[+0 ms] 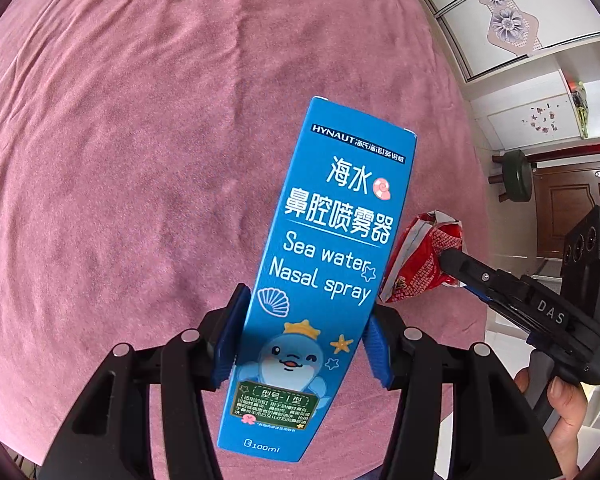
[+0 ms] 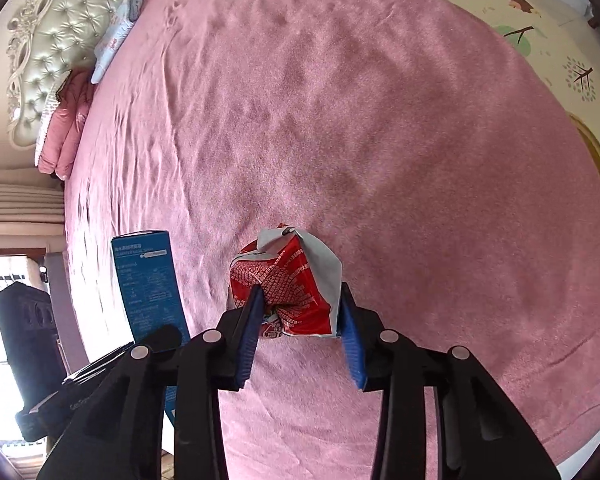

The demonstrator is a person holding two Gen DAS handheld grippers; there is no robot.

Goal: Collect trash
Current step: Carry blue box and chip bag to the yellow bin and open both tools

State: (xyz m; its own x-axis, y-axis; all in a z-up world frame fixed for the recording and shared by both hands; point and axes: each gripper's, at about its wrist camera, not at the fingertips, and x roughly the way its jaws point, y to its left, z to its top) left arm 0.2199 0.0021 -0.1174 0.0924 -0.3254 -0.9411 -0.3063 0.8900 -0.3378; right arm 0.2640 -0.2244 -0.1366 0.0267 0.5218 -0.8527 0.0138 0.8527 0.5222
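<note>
Left gripper (image 1: 304, 344) has both blue pads pinching the lower sides of a blue nasal spray box (image 1: 320, 272), which is held w/ its printed face to the cam & its top end pointing away, up over the pink bed cover (image 1: 140, 160); box looks lifted, not resting on the cover. In the right wrist view the same box (image 2: 148, 284) shows at lower left, back face visible, w/ the left gripper body below it. Just right of the box, not clearly touching it, is a crumpled red & white wrapper (image 1: 420, 260). Right gripper (image 2: 300, 316) has its fingers closed on that wrapper (image 2: 288, 284), pads pressing it from both sides, also held above the cover (image 2: 340, 120), nearer the bed's foot edge than the padded headboard (image 2: 60, 40). A pink pillow (image 2: 64, 136) lies at the head end, far left. Patterned floor mat (image 2: 560, 52) at far right beyond the bed's edge.
</note>
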